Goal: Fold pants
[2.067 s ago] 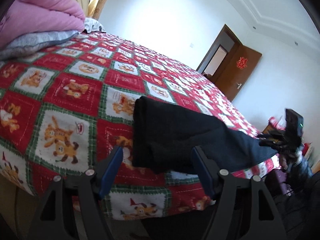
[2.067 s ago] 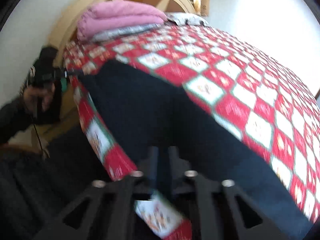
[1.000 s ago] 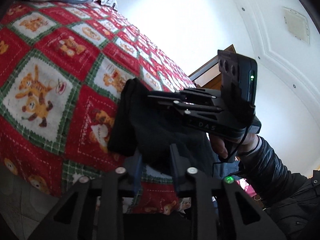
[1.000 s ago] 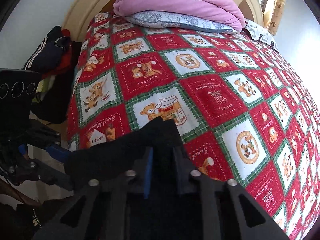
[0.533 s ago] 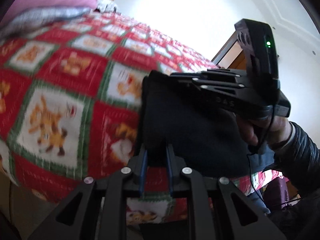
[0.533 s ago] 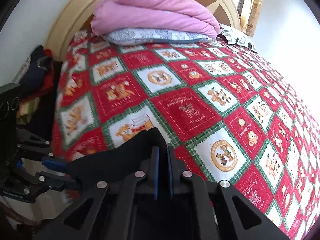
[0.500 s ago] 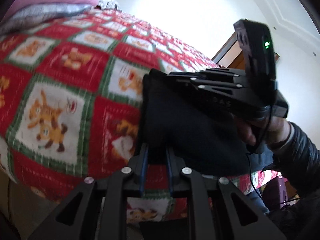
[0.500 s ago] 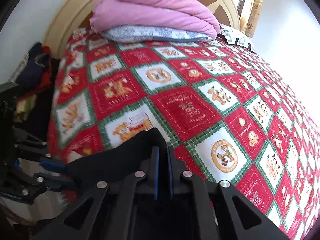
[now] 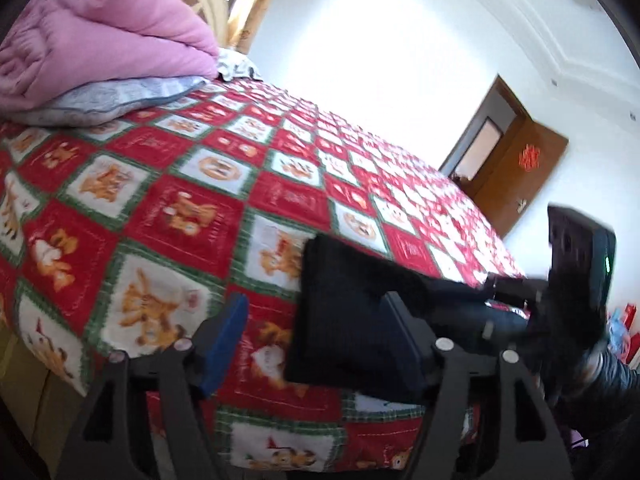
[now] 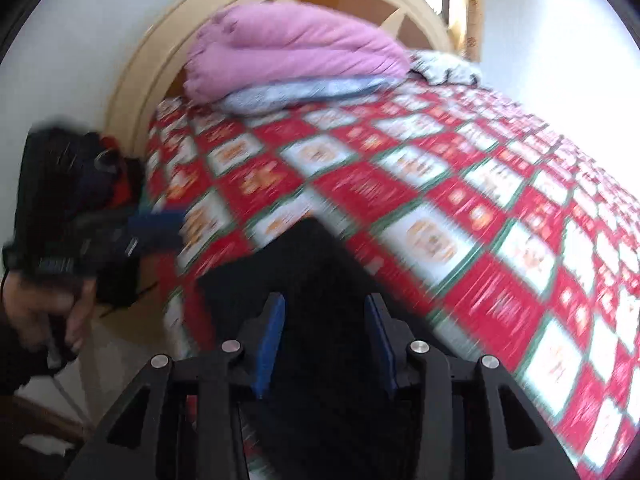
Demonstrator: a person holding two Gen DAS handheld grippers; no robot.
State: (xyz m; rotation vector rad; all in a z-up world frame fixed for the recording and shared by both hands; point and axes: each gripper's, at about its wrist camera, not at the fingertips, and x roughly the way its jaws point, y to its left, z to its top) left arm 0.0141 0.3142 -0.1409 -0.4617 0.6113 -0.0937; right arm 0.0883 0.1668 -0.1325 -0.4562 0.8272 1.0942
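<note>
The black pants (image 9: 352, 312) lie folded in a thick block near the front edge of the bed; they also show in the right wrist view (image 10: 320, 276), blurred. My left gripper (image 9: 316, 340) is open, its jaws apart just in front of the folded edge, holding nothing. My right gripper (image 10: 324, 340) is open over the pants, holding nothing. The right gripper shows in the left wrist view (image 9: 576, 280) at the far right. The left gripper shows in the right wrist view (image 10: 132, 228) at the left.
A red and green patchwork bedspread (image 9: 180, 208) covers the bed. A pink duvet (image 9: 92, 40) lies on a grey pillow (image 9: 116, 100) at the headboard (image 10: 160, 52). A brown door (image 9: 516, 176) stands open at the back right. Dark clothes (image 10: 84, 168) are piled beside the bed.
Both grippers have let go of the pants and opened. Both have drawn back from the folded block, which now lies flat on the bed.
</note>
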